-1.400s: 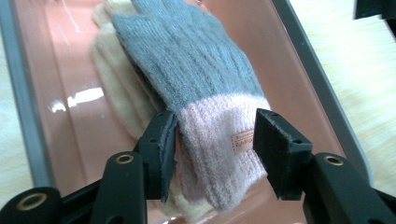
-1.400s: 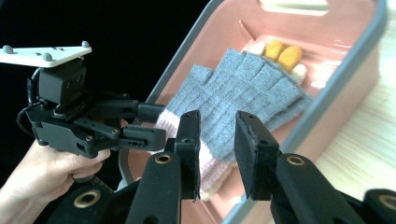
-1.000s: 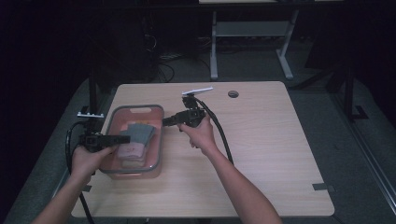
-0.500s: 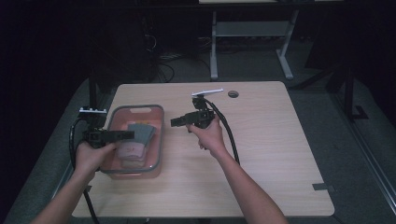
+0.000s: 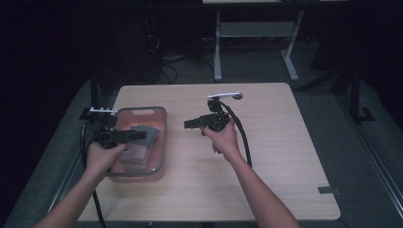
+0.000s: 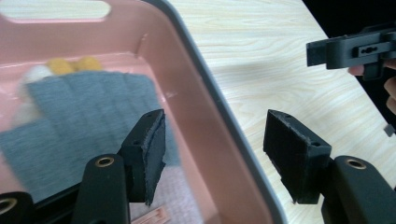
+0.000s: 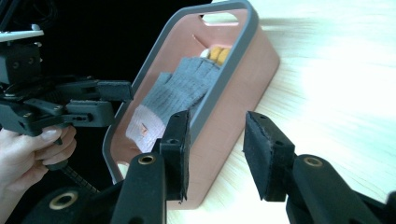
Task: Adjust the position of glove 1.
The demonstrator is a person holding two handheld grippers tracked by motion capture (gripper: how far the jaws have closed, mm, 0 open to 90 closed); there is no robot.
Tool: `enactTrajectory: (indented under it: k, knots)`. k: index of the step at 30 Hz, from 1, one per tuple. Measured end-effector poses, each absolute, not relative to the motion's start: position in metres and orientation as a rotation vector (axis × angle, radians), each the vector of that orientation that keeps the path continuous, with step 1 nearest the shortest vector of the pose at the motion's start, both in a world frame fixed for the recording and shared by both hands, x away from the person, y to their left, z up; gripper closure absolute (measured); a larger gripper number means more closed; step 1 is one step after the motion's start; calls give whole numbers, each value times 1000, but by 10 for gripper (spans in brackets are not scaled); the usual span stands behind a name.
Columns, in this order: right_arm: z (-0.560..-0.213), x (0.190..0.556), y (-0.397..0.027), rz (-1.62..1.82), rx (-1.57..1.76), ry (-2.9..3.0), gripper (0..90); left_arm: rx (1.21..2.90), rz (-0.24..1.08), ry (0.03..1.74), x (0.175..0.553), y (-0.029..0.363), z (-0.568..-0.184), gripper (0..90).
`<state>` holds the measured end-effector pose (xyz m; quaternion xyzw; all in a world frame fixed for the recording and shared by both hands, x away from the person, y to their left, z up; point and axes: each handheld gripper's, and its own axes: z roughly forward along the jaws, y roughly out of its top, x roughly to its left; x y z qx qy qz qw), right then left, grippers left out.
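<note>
Both hands have drawn apart since the earlier frame: the right gripper has pulled away from the bin toward mid-table, the left gripper has backed toward the bin's left side. Wooden table carries a pink bin with grey rim at its left. Inside the bin lies a grey knit glove with a pink cuff, flat on the bottom; something yellow shows beyond it. Left jaws have just been opening, wide, nothing between them, astride the bin's rim. Right jaws likewise opening, empty, aimed at the bin's outer wall.
</note>
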<state>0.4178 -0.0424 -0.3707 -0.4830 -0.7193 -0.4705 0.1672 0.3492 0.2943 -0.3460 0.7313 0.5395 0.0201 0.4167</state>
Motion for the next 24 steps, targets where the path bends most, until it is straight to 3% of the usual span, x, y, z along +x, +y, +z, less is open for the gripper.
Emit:
enactTrajectory:
  k: [24]
  knots:
    - [-376,411,-87,-1357,-1464,-2001,564,1840,-10,1247,359,258,-341,336]
